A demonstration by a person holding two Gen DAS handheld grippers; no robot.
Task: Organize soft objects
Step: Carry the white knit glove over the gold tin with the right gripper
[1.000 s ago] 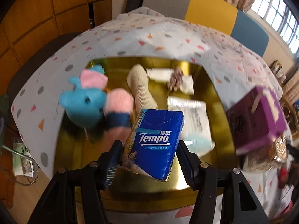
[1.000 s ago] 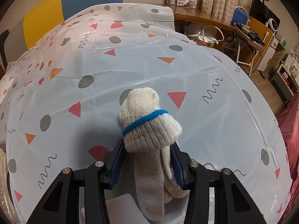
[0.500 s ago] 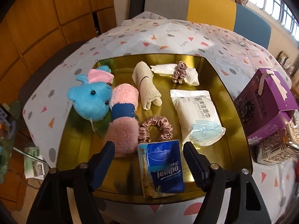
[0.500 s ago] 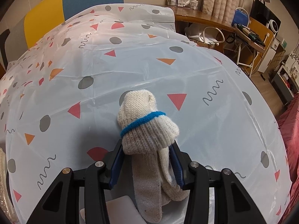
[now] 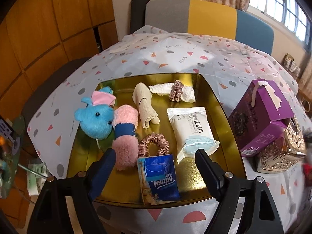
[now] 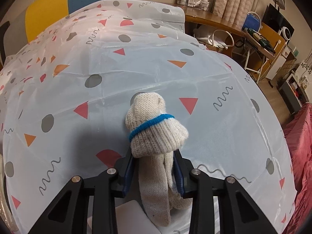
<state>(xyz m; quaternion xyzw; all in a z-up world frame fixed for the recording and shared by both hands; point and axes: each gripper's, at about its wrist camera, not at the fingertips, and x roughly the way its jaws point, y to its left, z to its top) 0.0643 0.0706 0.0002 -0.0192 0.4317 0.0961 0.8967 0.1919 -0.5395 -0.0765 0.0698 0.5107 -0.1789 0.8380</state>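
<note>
On my gold tray (image 5: pixel 212 97) I count two scrunchies, one tissue pack (image 5: pixel 159 177), one wipes pack and one plush. My left claw (image 5: pixel 154 167) is opening, empty, above the tissue pack. My right claw (image 6: pixel 154 167) is closing on one white knit glove (image 6: pixel 156 134) over the tabletop (image 6: pixel 156 74).

Tray front: we find the blue Tempo tissue packet (image 5: pixel 159 177) on the gold metal tray (image 5: pixel 218 105).
Behind it: pink satin scrunchie (image 5: pixel 154 144).
Right: white wet-wipes pack (image 5: pixel 192 128).
Left: blue plush toy (image 5: pixel 95 120).
</note>
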